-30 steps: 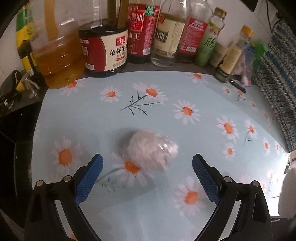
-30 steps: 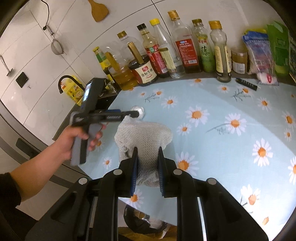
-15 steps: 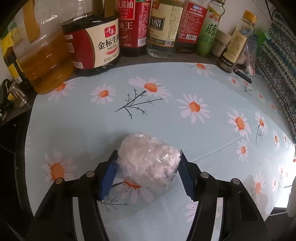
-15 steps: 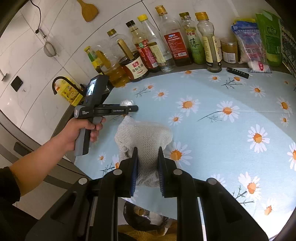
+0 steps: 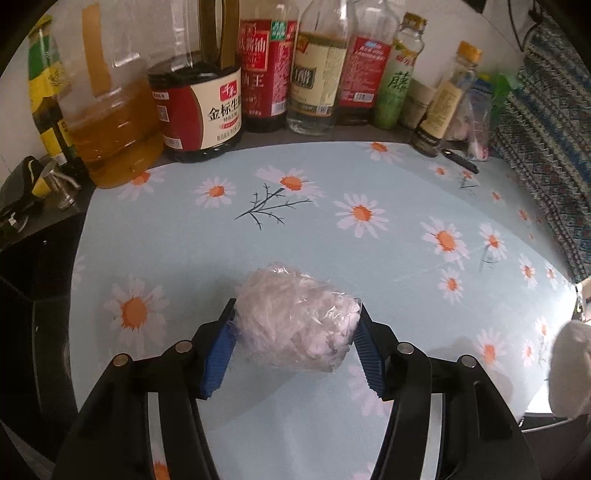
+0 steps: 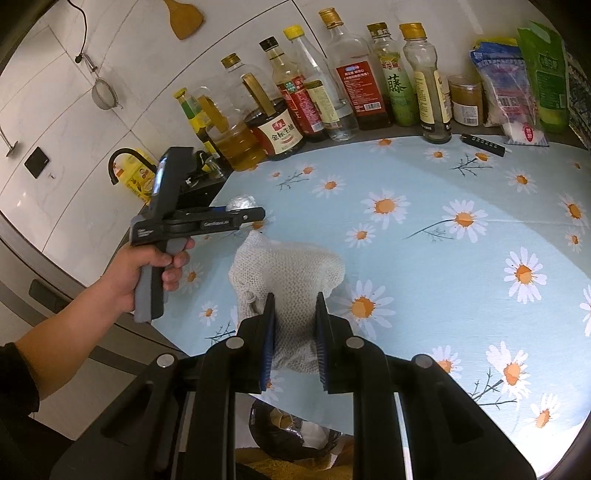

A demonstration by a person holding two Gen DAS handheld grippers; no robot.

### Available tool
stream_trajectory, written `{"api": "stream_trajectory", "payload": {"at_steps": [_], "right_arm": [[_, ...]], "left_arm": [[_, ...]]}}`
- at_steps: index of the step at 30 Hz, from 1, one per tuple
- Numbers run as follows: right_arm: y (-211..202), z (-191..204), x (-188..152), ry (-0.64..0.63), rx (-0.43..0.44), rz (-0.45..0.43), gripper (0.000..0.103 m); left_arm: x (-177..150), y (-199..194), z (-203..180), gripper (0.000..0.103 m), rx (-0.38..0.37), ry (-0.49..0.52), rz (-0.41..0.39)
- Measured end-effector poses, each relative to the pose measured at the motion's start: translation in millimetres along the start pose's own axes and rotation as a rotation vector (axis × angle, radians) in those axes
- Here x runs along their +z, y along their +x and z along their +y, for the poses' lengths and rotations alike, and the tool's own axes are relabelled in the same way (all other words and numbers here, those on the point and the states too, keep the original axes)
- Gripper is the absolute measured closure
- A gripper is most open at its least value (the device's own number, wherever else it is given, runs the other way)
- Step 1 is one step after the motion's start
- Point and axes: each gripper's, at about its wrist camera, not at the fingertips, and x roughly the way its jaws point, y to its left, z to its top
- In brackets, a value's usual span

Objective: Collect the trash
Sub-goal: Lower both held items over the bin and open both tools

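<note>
pinching the crumpled plastic wad (image 5: 295, 321) in our left gripper (image 5: 293, 345) near the table's (image 5: 369, 258) left edge, right gripper (image 6: 294, 334) clamping the mesh bag (image 6: 286, 266); next we are lifting the wad toward that bag

Two grippers, left (image 5: 295, 341) and right (image 6: 294, 334), one plastic wad (image 5: 295, 325), one knitted cloth (image 6: 286, 273), one black remote (image 6: 482, 144), one wooden spatula (image 6: 184, 18).

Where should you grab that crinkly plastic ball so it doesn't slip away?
Grab the crumpled plastic wrap ball across its wide middle, coming in low and level from the table's near edge. It is soft, rounded and lying loose on the daisy tablecloth, so squeezing its two opposite sides works best. The left gripper already pinches it that way.
</note>
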Motion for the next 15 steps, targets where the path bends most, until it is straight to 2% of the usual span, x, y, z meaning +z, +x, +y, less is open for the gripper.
{"api": "stream_trajectory", "payload": {"at_steps": [15], "right_arm": [[12,29,-9,-0.021,0.018,0.011,0.082]], "left_arm": [[-61,-77,-12,0.046,-0.048,-0.019,-0.054]]}}
